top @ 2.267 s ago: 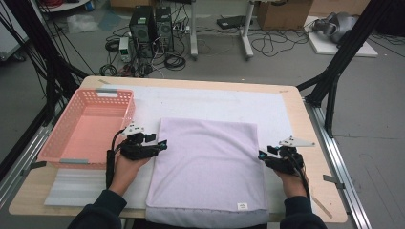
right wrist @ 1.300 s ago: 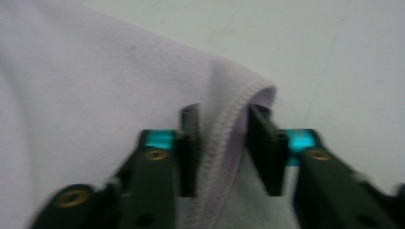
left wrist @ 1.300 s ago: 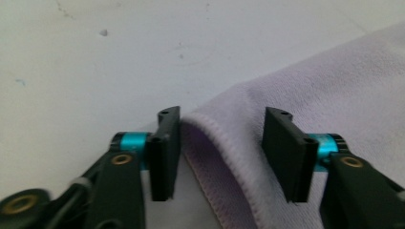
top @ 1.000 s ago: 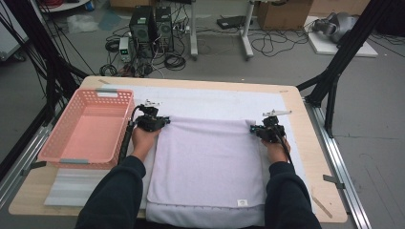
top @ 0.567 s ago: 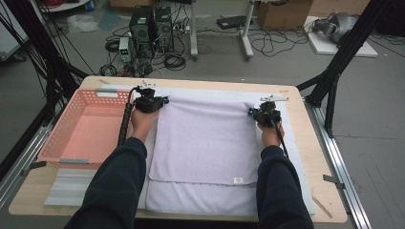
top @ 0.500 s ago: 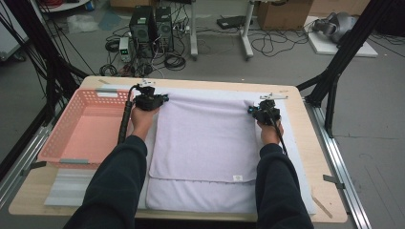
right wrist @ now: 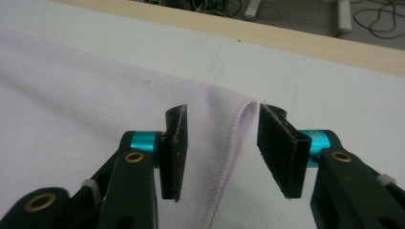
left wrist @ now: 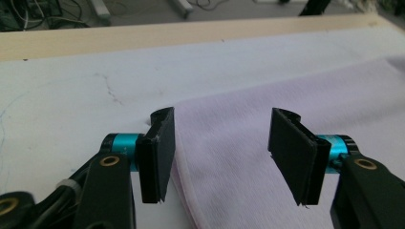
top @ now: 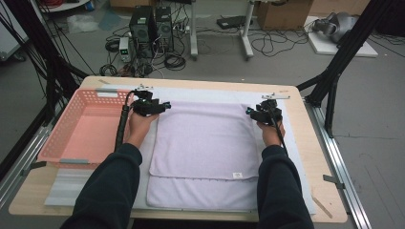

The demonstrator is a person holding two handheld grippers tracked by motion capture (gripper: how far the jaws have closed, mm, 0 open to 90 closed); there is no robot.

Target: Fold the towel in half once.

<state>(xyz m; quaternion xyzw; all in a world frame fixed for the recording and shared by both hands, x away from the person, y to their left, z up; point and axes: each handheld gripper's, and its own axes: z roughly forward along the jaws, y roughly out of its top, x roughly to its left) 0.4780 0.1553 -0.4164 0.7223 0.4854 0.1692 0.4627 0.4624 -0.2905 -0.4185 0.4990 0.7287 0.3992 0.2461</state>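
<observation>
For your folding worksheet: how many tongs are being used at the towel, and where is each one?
2. The left tongs sit at the far left corner of the lilac towel, beside the pink basket. The right tongs sit at the far right corner. Both stand open, off the cloth.

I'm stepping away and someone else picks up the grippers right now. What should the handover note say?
Left gripper: jaws have just been opening, now apart over the towel's far left corner, pads clear of the cloth.
Right gripper: jaws have also just been opening, apart over the far right corner, nothing pinched.
Towel: flat on the white mat, folded over away from the person, a strip of the lower layer showing at the near edge.
Pink basket: left of the towel.
Done: one fold laid and released.
Left: probably more folding, then perhaps into the basket.
</observation>
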